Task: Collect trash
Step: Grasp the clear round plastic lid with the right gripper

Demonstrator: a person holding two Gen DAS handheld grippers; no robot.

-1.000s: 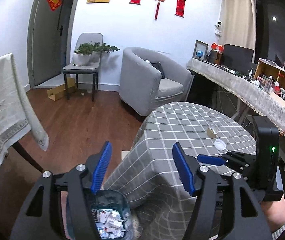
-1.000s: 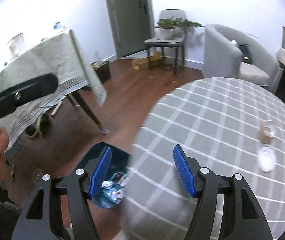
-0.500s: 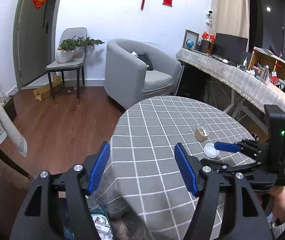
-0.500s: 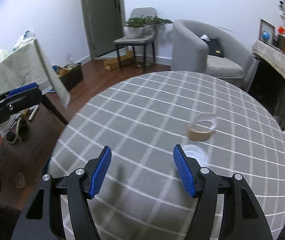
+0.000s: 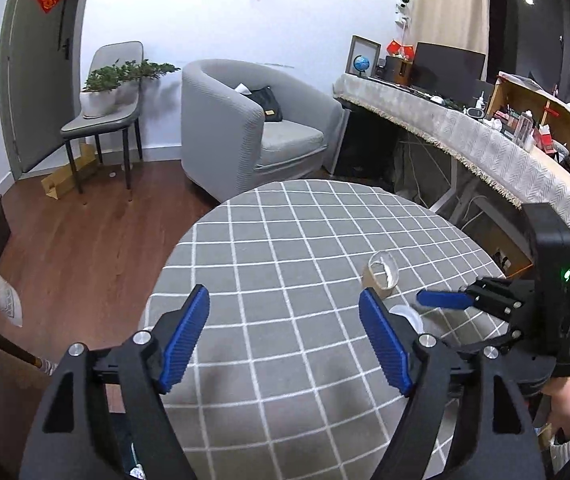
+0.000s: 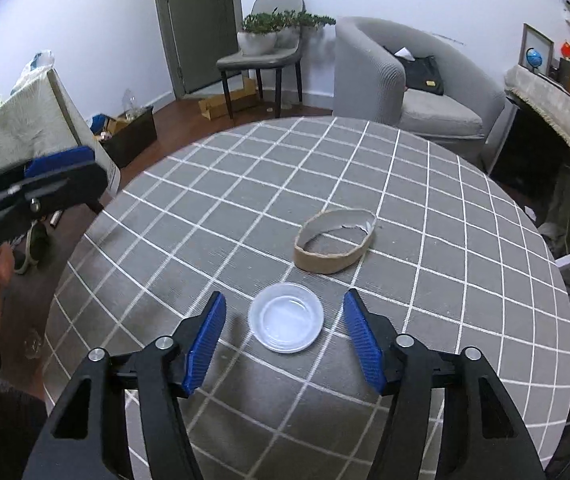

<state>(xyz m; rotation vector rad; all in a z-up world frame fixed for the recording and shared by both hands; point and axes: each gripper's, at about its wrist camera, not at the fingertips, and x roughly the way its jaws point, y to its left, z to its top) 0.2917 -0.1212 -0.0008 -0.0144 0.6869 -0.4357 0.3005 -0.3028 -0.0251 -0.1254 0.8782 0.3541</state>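
Observation:
A clear plastic lid (image 6: pixel 285 317) lies flat on the round grey checked table (image 6: pixel 465 280). A brown cardboard ring (image 6: pixel 335 246) lies just beyond it. My right gripper (image 6: pixel 285 320) is open and empty, its blue pads on either side of the lid, just above the cloth. In the left wrist view the ring (image 5: pixel 381 274) and part of the lid (image 5: pixel 405 314) show right of centre, with the right gripper (image 5: pixel 445 300) beside them. My left gripper (image 5: pixel 285 320) is open and empty over the table's near left part.
A grey armchair (image 5: pixel 253 128) and a chair with a potted plant (image 5: pixel 101 96) stand beyond the table. A long cloth-covered desk (image 5: pixel 465 140) runs along the right. A cloth-draped table (image 6: pixel 33 128) and a dark box (image 6: pixel 129 136) are at the left.
Both grippers have risen from beside the bin at the table's edge to over the tabletop. The right gripper has closed in on the lid, which now sits between its pads.

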